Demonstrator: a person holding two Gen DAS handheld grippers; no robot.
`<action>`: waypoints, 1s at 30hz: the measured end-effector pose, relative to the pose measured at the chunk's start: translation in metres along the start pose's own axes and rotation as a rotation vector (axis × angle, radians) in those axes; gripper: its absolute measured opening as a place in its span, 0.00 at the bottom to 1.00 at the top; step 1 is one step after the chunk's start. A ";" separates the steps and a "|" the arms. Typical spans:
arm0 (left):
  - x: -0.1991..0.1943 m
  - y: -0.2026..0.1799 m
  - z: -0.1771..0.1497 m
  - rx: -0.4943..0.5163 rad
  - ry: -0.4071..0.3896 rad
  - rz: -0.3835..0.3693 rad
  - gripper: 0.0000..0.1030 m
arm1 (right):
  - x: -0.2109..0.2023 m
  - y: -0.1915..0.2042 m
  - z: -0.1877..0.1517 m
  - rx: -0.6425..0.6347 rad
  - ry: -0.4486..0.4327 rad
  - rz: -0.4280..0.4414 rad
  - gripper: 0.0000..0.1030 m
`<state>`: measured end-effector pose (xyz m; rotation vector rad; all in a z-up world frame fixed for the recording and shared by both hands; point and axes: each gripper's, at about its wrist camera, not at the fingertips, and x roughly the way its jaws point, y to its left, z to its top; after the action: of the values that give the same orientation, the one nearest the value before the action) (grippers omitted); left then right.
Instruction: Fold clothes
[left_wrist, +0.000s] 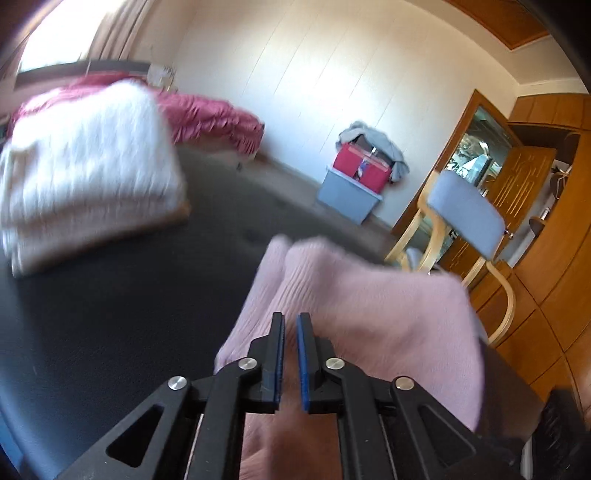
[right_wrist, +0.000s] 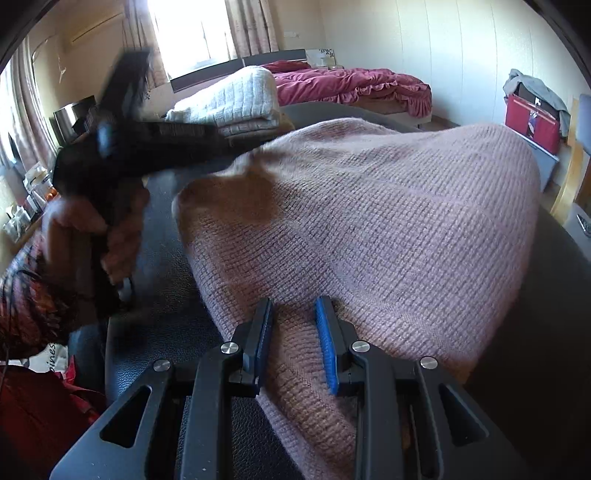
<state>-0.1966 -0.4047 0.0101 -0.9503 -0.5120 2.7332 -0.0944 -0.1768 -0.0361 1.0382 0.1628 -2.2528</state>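
Knitwear fills both views: a pink ribbed sweater (right_wrist: 369, 229) lies heaped on the dark leather-grained tabletop (right_wrist: 166, 325).

Only my right wrist view shows the other tool from outside: the left gripper (right_wrist: 207, 129), blurred, held in a hand (right_wrist: 122, 236) up and to the left of my right jaws, reaching over the sweater's far edge. That view also shows the window and curtains. Only my left wrist view shows the grey-cushioned wooden chair (left_wrist: 465, 218) and the wooden door, ahead and to the right of the left jaws.

Both views show a stack of folded cream knits (left_wrist: 88, 166) beyond and left of the jaws, and farther off a bed with a crimson ruffled cover (right_wrist: 351, 86) and a red box on a grey bin (left_wrist: 360, 171).

My left gripper (left_wrist: 290, 321) has its blue-padded jaws a narrow slit apart, with the sweater just below and beyond them; I cannot tell whether any fabric sits in the slit. My right gripper (right_wrist: 294, 306) has its jaws partly closed on a thick fold at the sweater's near edge, both pads against the knit.
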 end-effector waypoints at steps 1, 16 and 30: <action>0.003 -0.010 0.008 0.021 -0.003 -0.006 0.08 | 0.000 0.000 0.000 -0.001 0.000 -0.001 0.26; 0.083 -0.019 -0.009 0.219 0.112 0.112 0.15 | -0.009 -0.005 0.001 0.028 -0.052 -0.004 0.26; 0.082 0.014 -0.001 0.043 0.113 0.001 0.12 | 0.006 -0.114 0.101 0.219 -0.158 -0.226 0.26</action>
<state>-0.2603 -0.3925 -0.0420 -1.0871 -0.4314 2.6604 -0.2305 -0.1270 0.0117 0.9876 -0.0369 -2.5924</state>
